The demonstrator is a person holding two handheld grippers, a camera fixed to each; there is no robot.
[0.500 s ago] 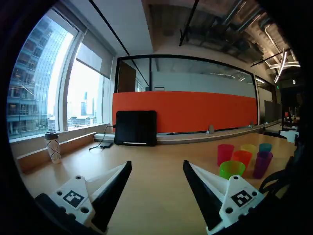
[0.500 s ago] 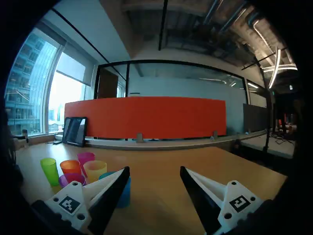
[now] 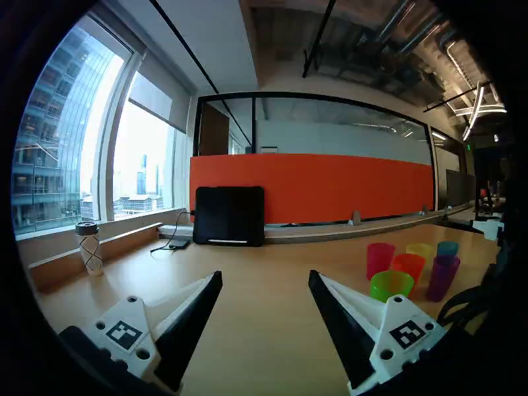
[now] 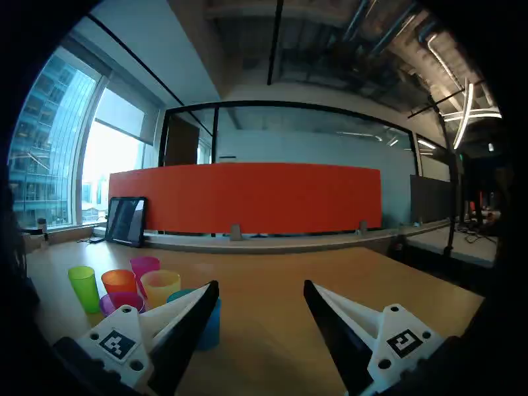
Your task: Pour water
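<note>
Several coloured plastic cups stand in a cluster on the wooden table (image 3: pixel 264 317). In the left gripper view the green cup (image 3: pixel 391 285), orange cup (image 3: pixel 409 265), pink cup (image 3: pixel 379 257) and purple cup (image 3: pixel 442 276) sit to the right of my left gripper (image 3: pixel 264 290), which is open with nothing between its fingers. In the right gripper view the green cup (image 4: pixel 84 287), orange cup (image 4: pixel 119 282), yellow cup (image 4: pixel 160 286) and blue cup (image 4: pixel 210 327) lie at the lower left, partly behind the left finger of my right gripper (image 4: pixel 261 297), also open.
A black tablet (image 3: pixel 229 216) leans against the orange partition (image 3: pixel 317 186) at the table's far side, with a cable beside it. A lidded paper coffee cup (image 3: pixel 89 247) stands near the window ledge at left. A neighbouring desk (image 4: pixel 455 241) lies off to the right.
</note>
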